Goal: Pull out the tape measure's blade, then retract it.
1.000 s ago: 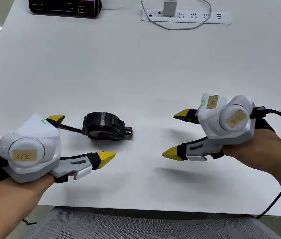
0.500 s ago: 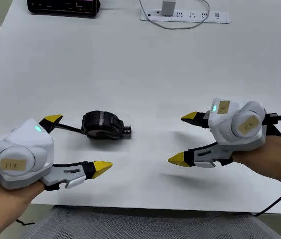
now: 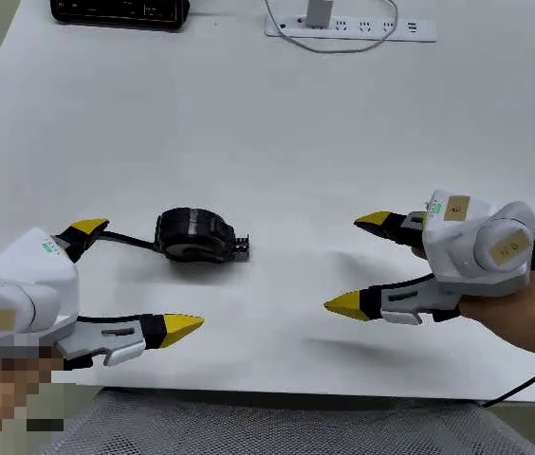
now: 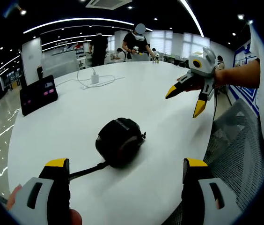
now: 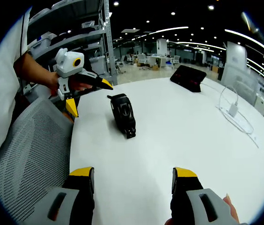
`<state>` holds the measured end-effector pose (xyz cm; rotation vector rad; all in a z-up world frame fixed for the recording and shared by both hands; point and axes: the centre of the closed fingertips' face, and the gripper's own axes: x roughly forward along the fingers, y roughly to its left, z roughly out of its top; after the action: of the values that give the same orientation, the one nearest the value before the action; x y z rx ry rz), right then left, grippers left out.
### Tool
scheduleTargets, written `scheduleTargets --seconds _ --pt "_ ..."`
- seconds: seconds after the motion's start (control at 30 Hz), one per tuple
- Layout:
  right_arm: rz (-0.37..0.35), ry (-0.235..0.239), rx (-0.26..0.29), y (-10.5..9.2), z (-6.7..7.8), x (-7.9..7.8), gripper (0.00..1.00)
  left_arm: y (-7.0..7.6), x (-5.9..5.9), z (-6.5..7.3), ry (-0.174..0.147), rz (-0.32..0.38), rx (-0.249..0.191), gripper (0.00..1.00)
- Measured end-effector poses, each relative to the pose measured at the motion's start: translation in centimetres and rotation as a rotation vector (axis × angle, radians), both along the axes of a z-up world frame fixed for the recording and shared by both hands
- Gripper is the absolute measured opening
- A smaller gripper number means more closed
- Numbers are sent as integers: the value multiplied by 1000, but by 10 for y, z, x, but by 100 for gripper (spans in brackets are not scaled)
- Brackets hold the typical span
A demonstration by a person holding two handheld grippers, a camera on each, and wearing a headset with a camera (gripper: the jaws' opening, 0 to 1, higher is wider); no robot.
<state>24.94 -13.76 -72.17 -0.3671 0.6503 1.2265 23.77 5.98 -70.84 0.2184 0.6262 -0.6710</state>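
**Tape measure on the desk, both tools spread**

The black round tape measure [image 3: 196, 237] lies left of centre on the white desk [image 3: 277, 133], blade in. The left tool [image 3: 137, 277], lower left, and the right tool [image 3: 358, 263], lower right, gape wide. A white power strip [image 3: 353, 28] and a dark flat device [image 3: 120, 11] lie along the top edge.

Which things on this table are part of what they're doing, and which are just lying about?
For the job:
- tape measure
- left tongs, open
- right tongs, open

Lying about:
- power strip with a charger plugged in
- black device at the far edge
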Motion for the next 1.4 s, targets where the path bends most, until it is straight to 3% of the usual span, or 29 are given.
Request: scheduleTargets --seconds 0.17,0.5,0.73,1.4 --pt "-18 -4 18 -4 3 0 68 3 -5 0 1 -20 16 99" --pt "-43 -19 28 -13 6 -8 73 6 -10 3 13 -31 -19 99" --pt "-76 0 48 -26 8 -9 74 6 -17 -1 24 -43 -22 99" --pt "-129 11 39 -46 7 -16 75 10 -21 -3 38 -67 -22 99"
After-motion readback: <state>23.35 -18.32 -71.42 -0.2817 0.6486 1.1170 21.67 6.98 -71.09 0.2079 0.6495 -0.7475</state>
